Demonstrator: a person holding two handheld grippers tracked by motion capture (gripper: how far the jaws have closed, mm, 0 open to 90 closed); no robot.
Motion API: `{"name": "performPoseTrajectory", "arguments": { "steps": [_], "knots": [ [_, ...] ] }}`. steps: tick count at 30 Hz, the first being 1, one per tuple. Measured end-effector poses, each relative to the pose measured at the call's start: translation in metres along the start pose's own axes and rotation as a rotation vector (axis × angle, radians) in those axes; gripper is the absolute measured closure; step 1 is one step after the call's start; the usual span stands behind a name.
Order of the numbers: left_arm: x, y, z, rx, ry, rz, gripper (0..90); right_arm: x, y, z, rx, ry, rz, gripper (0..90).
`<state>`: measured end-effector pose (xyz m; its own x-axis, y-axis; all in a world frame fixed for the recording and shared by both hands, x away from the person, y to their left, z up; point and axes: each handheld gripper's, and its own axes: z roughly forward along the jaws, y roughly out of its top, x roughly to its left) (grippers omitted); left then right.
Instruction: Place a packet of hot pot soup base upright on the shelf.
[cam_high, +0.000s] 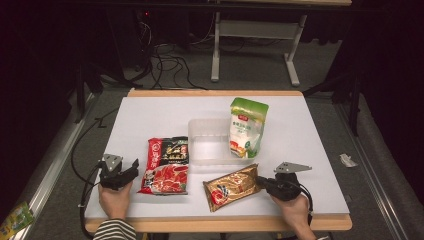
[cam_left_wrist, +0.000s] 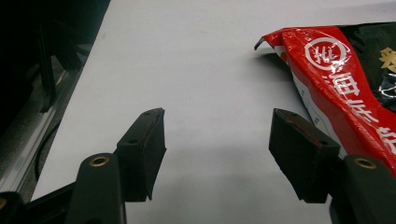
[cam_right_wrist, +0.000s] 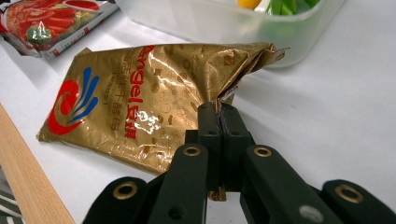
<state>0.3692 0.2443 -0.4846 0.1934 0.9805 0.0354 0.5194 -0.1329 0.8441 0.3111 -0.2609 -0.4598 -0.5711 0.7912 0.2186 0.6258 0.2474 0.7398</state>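
Both grippers are black. The left gripper (cam_high: 134, 167), at the lower left of the high view, carries a grey three-cornered plate (cam_high: 111, 161) on top, and a black cable (cam_high: 82, 172) trails from it in a loop. The right gripper (cam_high: 259, 180), at the lower right, has the same kind of grey plate (cam_high: 292, 167). In the two gripper views each jaw is a flat black block on a rounded arm with brass-coloured rivets (cam_right_wrist: 192, 150). A sleeve (cam_high: 116, 230) with black and white stripes covers the left forearm at the bottom edge.

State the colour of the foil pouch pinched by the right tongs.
Shiny gold foil pouch with a red-and-blue swirl logo and red lettering, clearest in the right gripper view.
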Motion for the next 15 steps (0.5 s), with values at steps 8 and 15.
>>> {"name": "performPoseTrajectory", "arguments": {
  "steps": [8, 15],
  "knots": [
    [0.000, 0.000, 0.000, 0.002, -0.002, -0.001, 36.7, -0.001, 0.008, -0.006, -0.009, -0.005, -0.017, 90.0],
    [0.000, 0.000, 0.000, 0.003, -0.002, -0.002, 36.7, -0.001, 0.015, -0.013, -0.023, 0.000, -0.039, 90.0]
  ]
}}
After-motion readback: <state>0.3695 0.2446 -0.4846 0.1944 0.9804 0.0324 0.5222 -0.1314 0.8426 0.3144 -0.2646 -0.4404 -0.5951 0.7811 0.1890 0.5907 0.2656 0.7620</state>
